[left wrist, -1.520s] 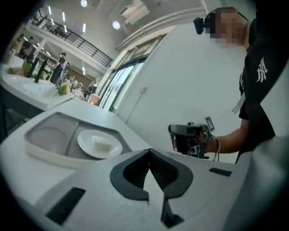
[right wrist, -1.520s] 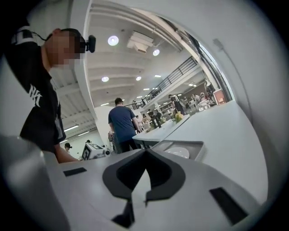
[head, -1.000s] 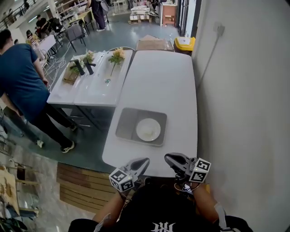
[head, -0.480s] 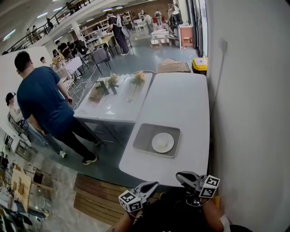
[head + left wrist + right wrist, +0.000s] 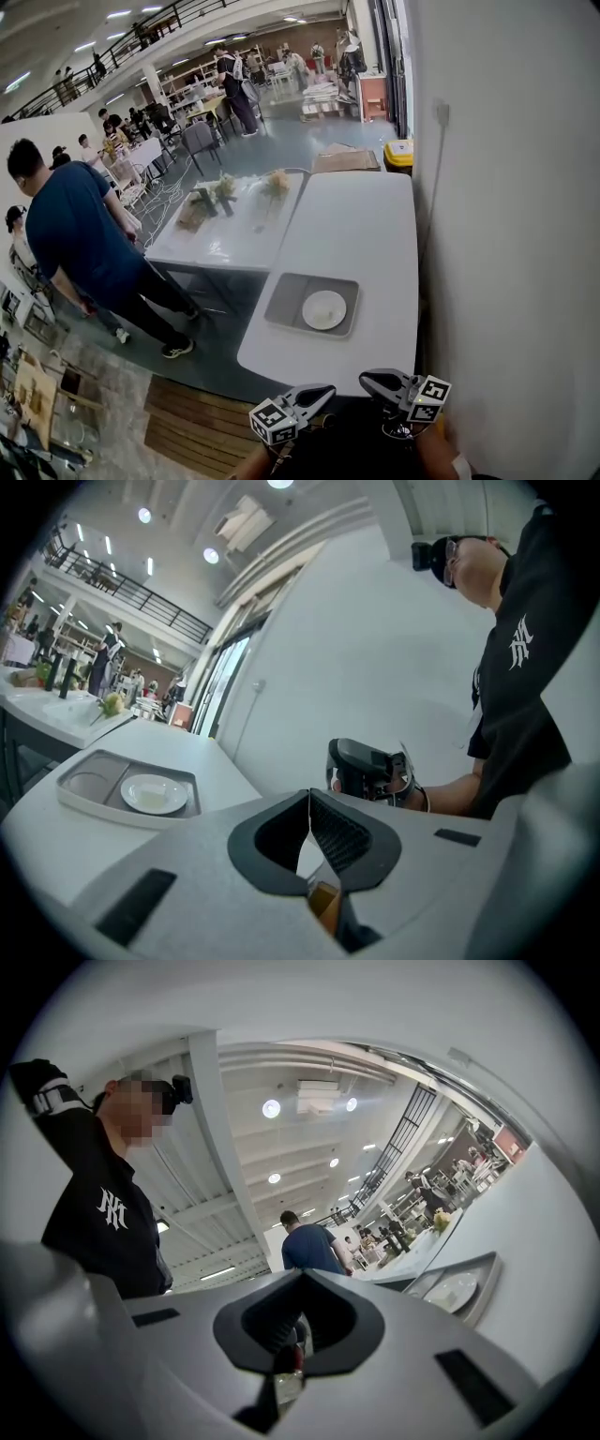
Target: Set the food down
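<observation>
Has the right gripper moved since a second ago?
Yes. Judged against the grey tray on the white table, the right gripper has drawn back from it, toward the person.

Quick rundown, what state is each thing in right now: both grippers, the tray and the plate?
left gripper: shut, nothing between its jaws, short of the table.
right gripper: shut, nothing between its jaws, clear of the tray.
tray: flat on the white table.
plate: lying flat in the tray's right-hand section; contents too small to tell.
</observation>
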A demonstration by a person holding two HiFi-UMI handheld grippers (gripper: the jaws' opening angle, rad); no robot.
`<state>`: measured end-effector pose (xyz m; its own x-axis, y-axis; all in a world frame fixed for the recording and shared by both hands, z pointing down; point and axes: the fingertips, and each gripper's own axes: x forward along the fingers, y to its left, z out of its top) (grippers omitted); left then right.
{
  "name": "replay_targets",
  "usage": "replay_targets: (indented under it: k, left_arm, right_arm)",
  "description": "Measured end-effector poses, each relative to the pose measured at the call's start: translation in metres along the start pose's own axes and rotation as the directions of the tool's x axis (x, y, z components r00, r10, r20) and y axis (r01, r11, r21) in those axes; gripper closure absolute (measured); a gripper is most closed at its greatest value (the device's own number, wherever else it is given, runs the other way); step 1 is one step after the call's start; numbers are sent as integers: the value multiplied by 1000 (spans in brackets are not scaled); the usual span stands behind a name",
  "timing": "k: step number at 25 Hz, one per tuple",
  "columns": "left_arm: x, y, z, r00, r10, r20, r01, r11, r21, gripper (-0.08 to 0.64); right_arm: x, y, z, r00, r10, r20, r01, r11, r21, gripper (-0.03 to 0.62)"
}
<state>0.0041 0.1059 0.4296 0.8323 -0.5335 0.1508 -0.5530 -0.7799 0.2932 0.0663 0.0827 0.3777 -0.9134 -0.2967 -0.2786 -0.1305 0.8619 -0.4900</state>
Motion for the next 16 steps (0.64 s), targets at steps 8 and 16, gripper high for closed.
replay_targets:
  k: [8, 16]
  left_arm:
    - [-5, -22, -7, 999, -32, -40, 33, 999, 18, 554]
    - [-22, -10, -18, 998, 15, -61, -15, 1000, -15, 554]
  right_arm:
    - [-6, 16, -5, 1000, 6, -11, -6, 1000, 1, 589]
    - [5, 16, -16, 999, 50, -20, -50, 999, 10, 589]
